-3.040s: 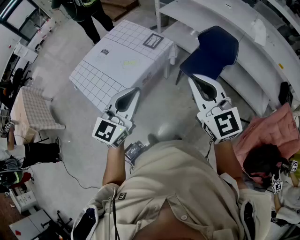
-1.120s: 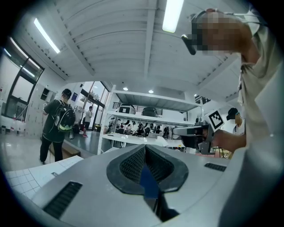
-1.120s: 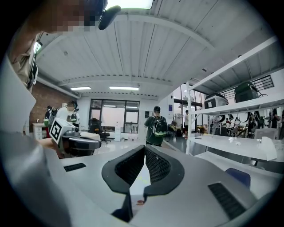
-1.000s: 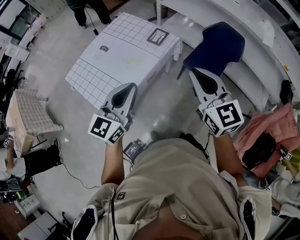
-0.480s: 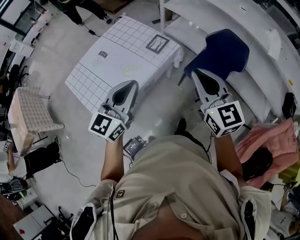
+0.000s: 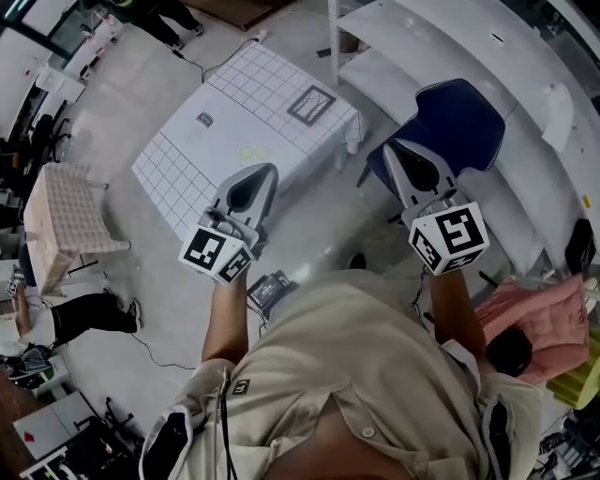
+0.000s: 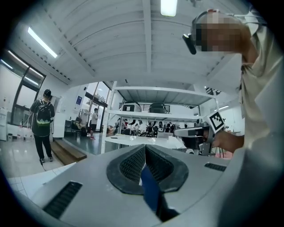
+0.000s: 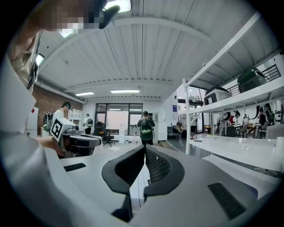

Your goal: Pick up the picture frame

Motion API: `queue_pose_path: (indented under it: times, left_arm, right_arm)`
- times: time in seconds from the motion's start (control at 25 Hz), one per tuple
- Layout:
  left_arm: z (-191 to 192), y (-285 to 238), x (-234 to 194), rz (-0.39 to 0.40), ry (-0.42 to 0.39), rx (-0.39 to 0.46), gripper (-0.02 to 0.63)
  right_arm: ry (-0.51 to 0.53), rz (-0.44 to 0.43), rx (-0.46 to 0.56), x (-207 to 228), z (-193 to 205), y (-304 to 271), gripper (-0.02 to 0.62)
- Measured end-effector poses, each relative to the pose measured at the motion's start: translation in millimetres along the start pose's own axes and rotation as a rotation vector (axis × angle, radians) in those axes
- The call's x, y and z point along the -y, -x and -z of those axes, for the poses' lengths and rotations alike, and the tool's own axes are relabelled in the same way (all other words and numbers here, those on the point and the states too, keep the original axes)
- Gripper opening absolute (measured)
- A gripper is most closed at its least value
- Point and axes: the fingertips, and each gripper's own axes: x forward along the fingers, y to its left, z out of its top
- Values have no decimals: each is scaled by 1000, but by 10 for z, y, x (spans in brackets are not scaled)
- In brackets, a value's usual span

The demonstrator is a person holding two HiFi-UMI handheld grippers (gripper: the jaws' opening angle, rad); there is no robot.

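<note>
Walking toward the gridded table (image 6: 202, 159), I've brought it a little nearer than a moment ago, and the blue chair (image 6: 459, 117) has drifted rightward. The picture frame (image 6: 311, 105) lies flat by the tabletop's corner nearest that chair, well apart from both tools. My left gripper (image 6: 264, 172) and right gripper (image 6: 390, 146) are closed on nothing, so I judge the approach unfinished.

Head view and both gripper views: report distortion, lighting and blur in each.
Head view: strong fisheye bend, even light, the picture frame sharp on the gridded table. Left gripper view: dark round vignette, ceiling lamp blown out. Right gripper view: same vignette, strip lights bright but not glaring, background crisp.
</note>
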Motion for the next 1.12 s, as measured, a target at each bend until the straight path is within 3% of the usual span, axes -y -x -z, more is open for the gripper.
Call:
queue_pose_path:
  times: [0.6,0.8,1.12]
  left_arm:
    - [125,-580,139,-54,27,-46,15]
    - [231,-734,-105,-46,48,-57,15]
    - [147,-1043,-567,8,65,-18,15]
  right_arm:
    - [-46,-56,-21,670,228,4,28]
    - [-53,-56,-46,726,335,-253,28]
    - [-15,-4,-58,862,160,-642,28]
